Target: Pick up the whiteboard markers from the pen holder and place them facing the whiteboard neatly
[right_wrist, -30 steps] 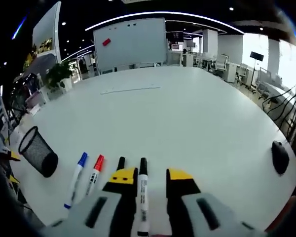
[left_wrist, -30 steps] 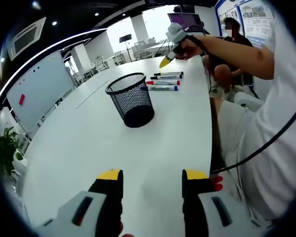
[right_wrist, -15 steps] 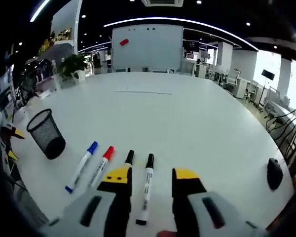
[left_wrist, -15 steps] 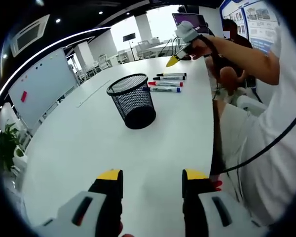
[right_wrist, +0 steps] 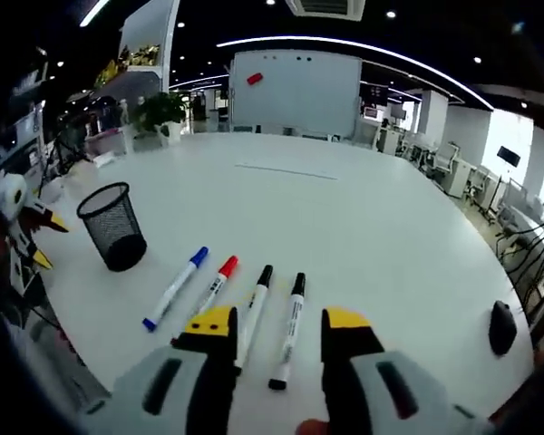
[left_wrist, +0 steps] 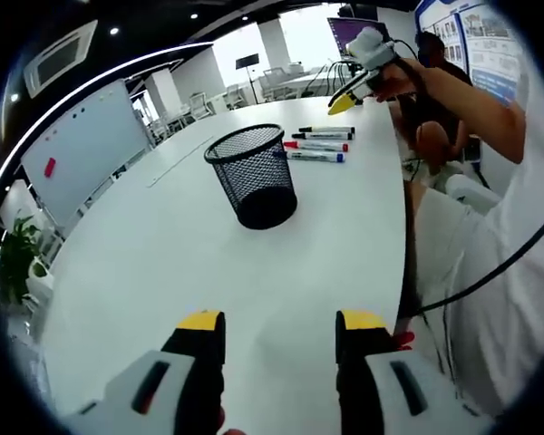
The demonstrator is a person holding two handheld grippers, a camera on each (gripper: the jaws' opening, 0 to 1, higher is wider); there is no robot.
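A blue (right_wrist: 174,288), a red (right_wrist: 215,285) and two black whiteboard markers (right_wrist: 287,328) lie side by side on the white table (right_wrist: 363,227), caps pointing toward the whiteboard (right_wrist: 295,86) at the far end. My right gripper (right_wrist: 276,337) hovers open above their near ends, holding nothing. The black mesh pen holder (right_wrist: 115,227) stands upright to their left. In the left gripper view the holder (left_wrist: 254,177) is ahead, with the markers (left_wrist: 319,145) in a row beyond it. My left gripper (left_wrist: 281,340) is open and empty over bare table. A hand holds the right gripper (left_wrist: 354,89) above the markers.
A black mouse (right_wrist: 499,328) lies near the table's right edge. The person's white sleeve and a black cable (left_wrist: 490,263) run along the right of the left gripper view. A second whiteboard view (left_wrist: 82,154), a potted plant (left_wrist: 18,263) and office chairs stand beyond the table.
My right gripper has lifted up and back from the markers; the black marker that lay between its jaws now lies on the table ahead. The left gripper has barely moved.
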